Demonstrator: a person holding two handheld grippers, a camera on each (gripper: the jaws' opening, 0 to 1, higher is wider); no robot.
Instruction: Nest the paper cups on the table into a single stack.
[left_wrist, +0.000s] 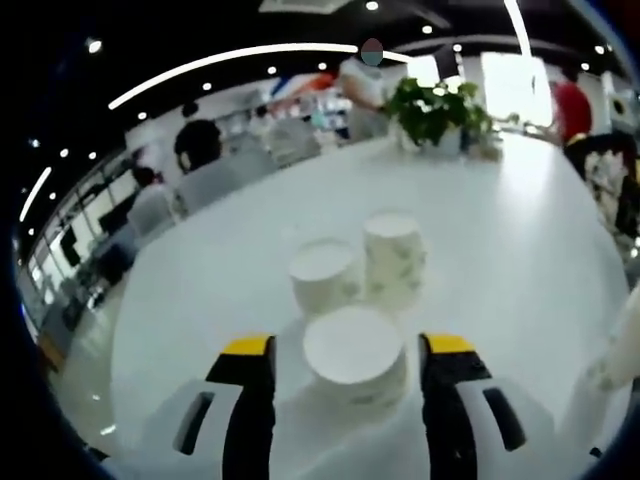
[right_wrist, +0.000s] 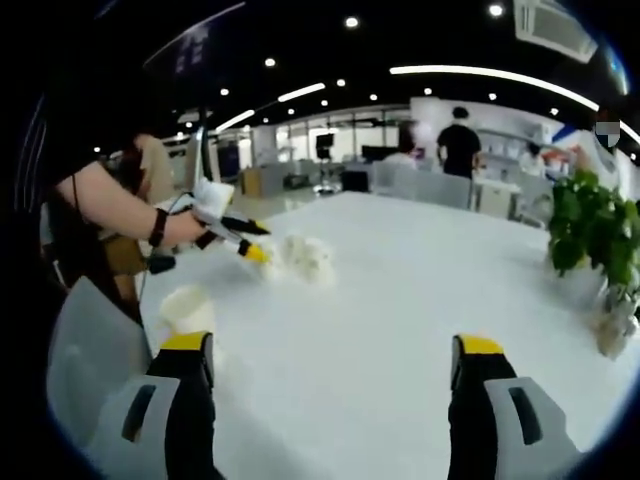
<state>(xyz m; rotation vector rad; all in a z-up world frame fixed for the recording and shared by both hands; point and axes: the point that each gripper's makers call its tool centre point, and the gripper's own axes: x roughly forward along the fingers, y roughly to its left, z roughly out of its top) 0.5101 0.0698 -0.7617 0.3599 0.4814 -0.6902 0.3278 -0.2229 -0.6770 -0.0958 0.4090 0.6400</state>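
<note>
Left claw (left_wrist: 350, 372) stands wide around one white paper cup (left_wrist: 356, 355) on the white bench (left_wrist: 520, 250); two more cups (left_wrist: 325, 275) behind. Right claw (right_wrist: 330, 360) wide, holding nothing. Potted green plant (left_wrist: 435, 110) beyond.

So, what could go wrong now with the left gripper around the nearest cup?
1. The left gripper is open around the nearest cup; a hard squeeze may crush its paper wall.
2. The two cups behind stand close, so pushing forward might topple them.
3. The right gripper holds nothing and cannot steady anything.
</note>
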